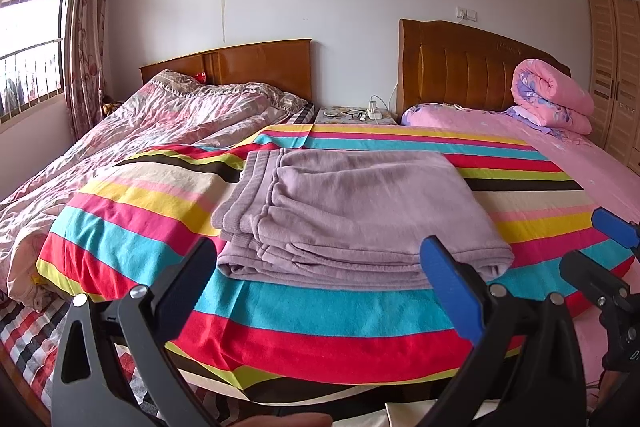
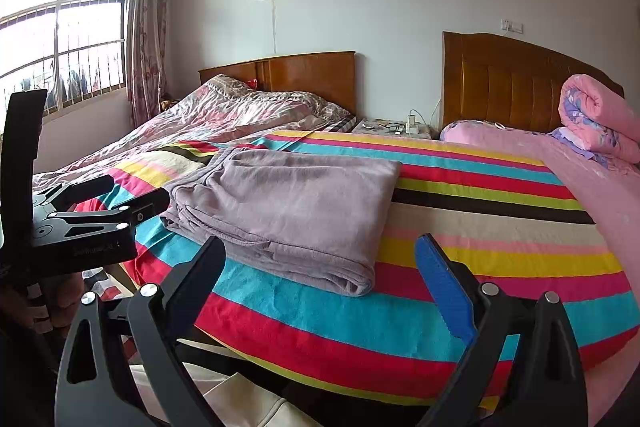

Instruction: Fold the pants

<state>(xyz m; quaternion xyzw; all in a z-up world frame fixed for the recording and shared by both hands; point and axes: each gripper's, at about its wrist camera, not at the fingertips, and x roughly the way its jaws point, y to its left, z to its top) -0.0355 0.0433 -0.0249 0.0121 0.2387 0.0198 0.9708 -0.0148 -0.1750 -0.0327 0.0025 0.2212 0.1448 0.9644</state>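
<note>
Two black gripper fingers, one faced with a blue pad, spread wide at the bottom of each wrist view. Both jaws stand open and hold nothing. From the left wrist view, the left gripper (image 1: 324,291) hangs just short of the near edge of the folded mauve fleece pants (image 1: 352,215), not touching them. The right gripper (image 2: 320,283) hovers near the pants' near right corner, also apart from the cloth.

Those pants (image 2: 288,211) lie folded in a flat, layered rectangle on a blanket of bright red, turquoise, yellow, pink, cream and brown stripes (image 1: 280,319), which covers the near part of the bed. Their ribbed waistband sits at the left end.

Beyond, a crumpled pink patterned quilt (image 1: 160,123) lies to the left, and a rolled pink floral duvet (image 1: 552,99) rests against the right wooden headboard (image 1: 460,67). A small bedside table (image 1: 356,115) stands between the two headboards.
</note>
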